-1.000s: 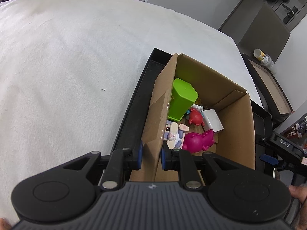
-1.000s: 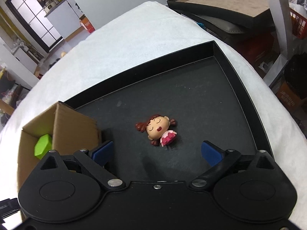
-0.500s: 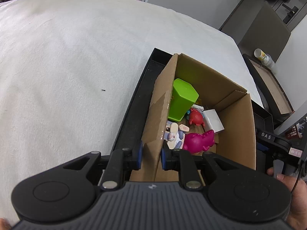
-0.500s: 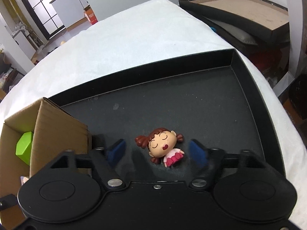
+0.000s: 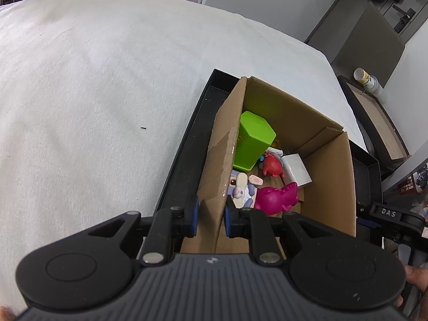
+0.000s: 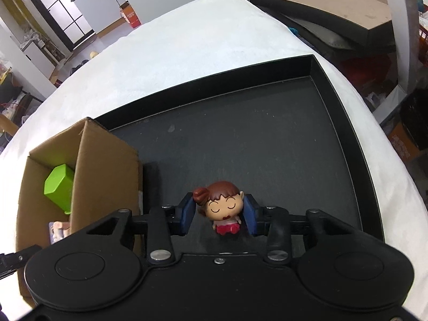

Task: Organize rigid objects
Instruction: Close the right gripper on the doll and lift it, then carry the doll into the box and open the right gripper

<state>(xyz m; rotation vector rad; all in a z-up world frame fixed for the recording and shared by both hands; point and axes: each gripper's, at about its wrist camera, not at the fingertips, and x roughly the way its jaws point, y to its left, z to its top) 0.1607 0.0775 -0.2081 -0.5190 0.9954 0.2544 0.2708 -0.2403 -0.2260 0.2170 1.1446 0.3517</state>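
My left gripper (image 5: 210,218) is shut on the near-left wall of the cardboard box (image 5: 329,187), which stands in a black tray (image 5: 184,157). Inside the box lie a green block (image 5: 254,139), a red toy (image 5: 271,164), a white box (image 5: 297,169), a magenta dinosaur (image 5: 276,196) and a small bunny figure (image 5: 242,186). My right gripper (image 6: 219,214) is shut on a brown-haired doll figure (image 6: 223,207), held upright just above the tray floor (image 6: 254,144). The box (image 6: 104,171) stands left of it.
The tray sits on a white cloth-covered table (image 5: 93,80). Another black tray with a brown board (image 6: 334,2) stands beyond the table's edge. My right gripper's body (image 5: 390,216) shows at the right edge of the left wrist view.
My right gripper moved forward around the lying doll, closed on it and lifted it upright. My left gripper has kept its hold on the box wall.
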